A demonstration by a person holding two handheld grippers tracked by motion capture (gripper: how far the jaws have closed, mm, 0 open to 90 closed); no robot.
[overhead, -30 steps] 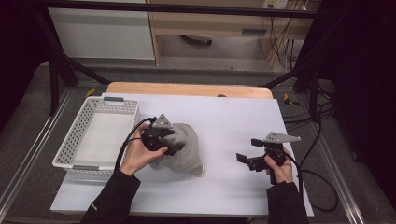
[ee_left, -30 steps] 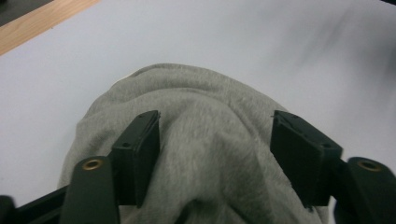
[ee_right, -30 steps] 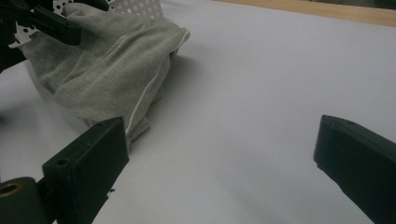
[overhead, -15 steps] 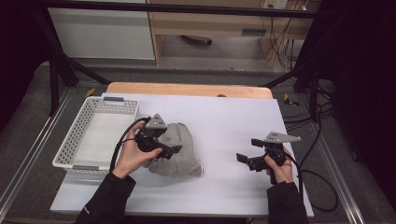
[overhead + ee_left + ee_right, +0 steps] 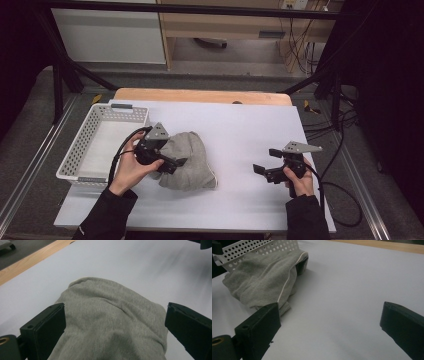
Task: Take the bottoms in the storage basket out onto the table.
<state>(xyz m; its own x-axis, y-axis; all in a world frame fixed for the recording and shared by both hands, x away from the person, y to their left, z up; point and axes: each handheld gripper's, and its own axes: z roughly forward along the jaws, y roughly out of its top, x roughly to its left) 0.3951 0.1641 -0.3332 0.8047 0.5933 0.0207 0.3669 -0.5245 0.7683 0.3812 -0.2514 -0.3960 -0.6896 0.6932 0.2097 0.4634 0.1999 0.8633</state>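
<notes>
A grey cloth [image 5: 192, 160] lies folded in a mound on the white table [image 5: 240, 130], left of the middle. My left gripper [image 5: 172, 165] is at the cloth's left side, pointing across it. Its jaws have just been opening and now stand open. In the left gripper view the cloth [image 5: 112, 315] lies between and under the wide-apart jaws of the left gripper [image 5: 115, 325], and the pads do not press on it. My right gripper [image 5: 266, 161] rests near the table's right front, open and holding nothing. In its own view the right gripper [image 5: 329, 327] faces the cloth [image 5: 262, 280] from a distance.
A white perforated basket [image 5: 80, 150] stands at the table's left edge, close behind the left hand, and its wall [image 5: 262, 246] rises behind the cloth in the right gripper view. A wooden strip [image 5: 200, 95] borders the table's far edge. Cables trail from both grippers.
The left gripper has moved left, from over the cloth's middle to its left side, and its jaws have opened, letting go of the cloth. The right gripper has kept still.
</notes>
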